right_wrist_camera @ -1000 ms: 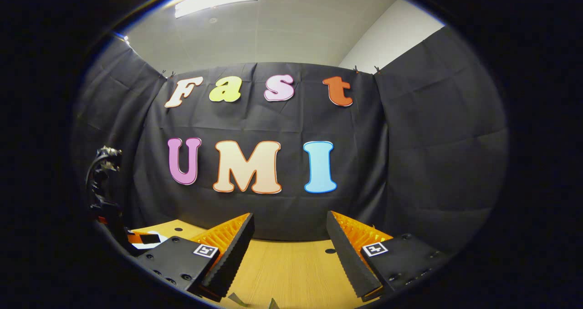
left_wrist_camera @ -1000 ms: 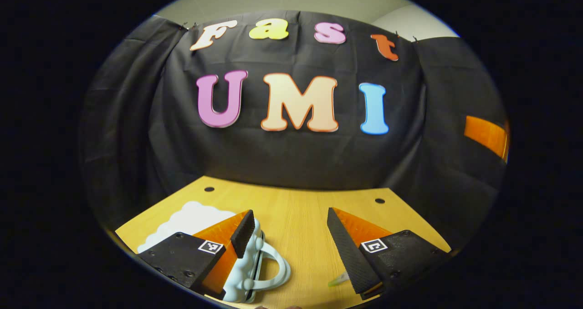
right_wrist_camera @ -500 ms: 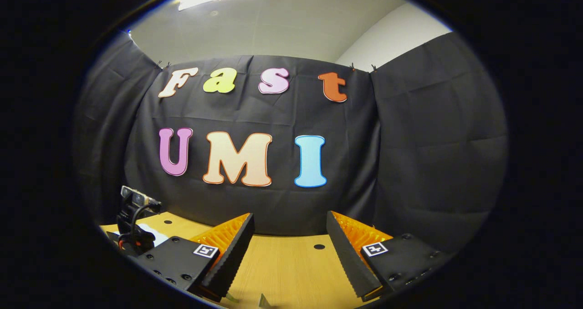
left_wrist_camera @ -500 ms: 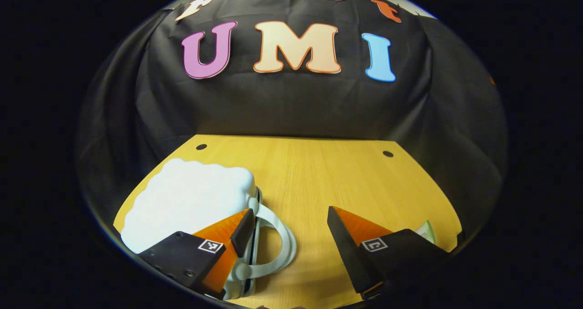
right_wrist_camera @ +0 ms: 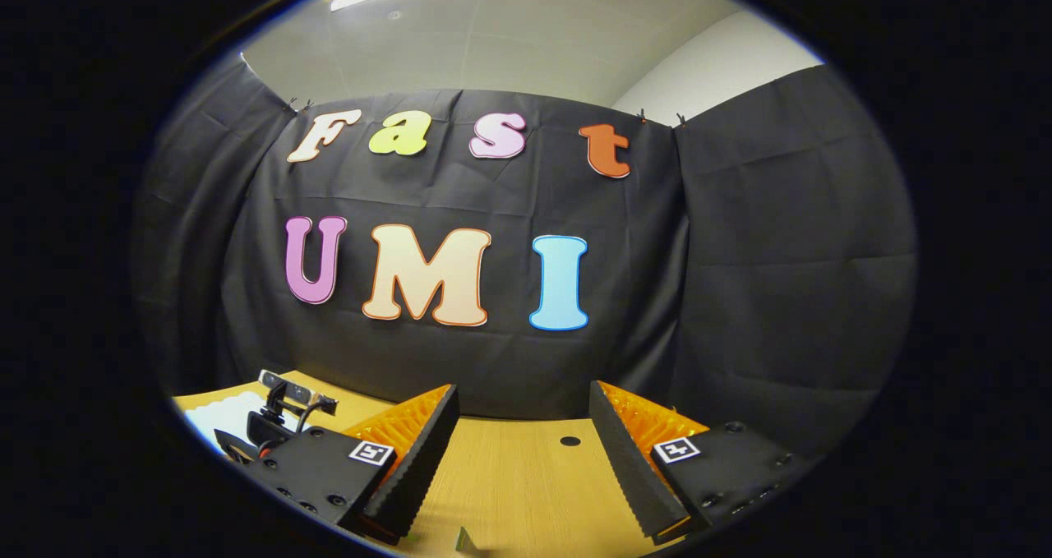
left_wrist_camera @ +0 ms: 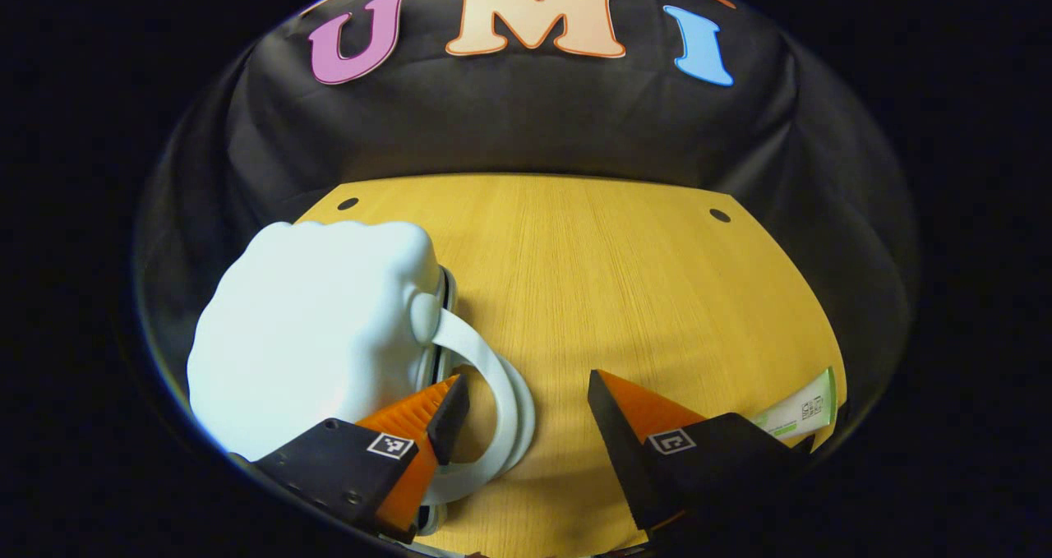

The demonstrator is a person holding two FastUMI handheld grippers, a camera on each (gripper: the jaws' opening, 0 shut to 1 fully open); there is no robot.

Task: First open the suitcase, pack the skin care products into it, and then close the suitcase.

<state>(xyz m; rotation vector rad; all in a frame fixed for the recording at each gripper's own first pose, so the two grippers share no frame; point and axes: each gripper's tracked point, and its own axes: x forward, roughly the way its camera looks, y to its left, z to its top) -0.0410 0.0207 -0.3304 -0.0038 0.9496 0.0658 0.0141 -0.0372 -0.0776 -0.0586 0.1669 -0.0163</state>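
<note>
In the left gripper view, a pale, cloud-shaped suitcase (left_wrist_camera: 312, 328) is seen at the lower left of the frame, lying closed on a wooden table (left_wrist_camera: 625, 279). Its looped handle (left_wrist_camera: 493, 402) is seen at lower centre. The left gripper (left_wrist_camera: 522, 414) is held with its jaws spread wide and nothing between them, one finger reaching into the handle loop. Compared with a second ago, the suitcase is shown much larger and higher in the frame, so the gripper has been tilted down toward it; opening appears about to begin. A skin care tube (left_wrist_camera: 801, 410) is seen at the lower right edge, well apart from the suitcase. In the right gripper view, the right gripper (right_wrist_camera: 522, 459) is also held open and empty above the table, with the left gripper's camera mount at lower left.
</note>
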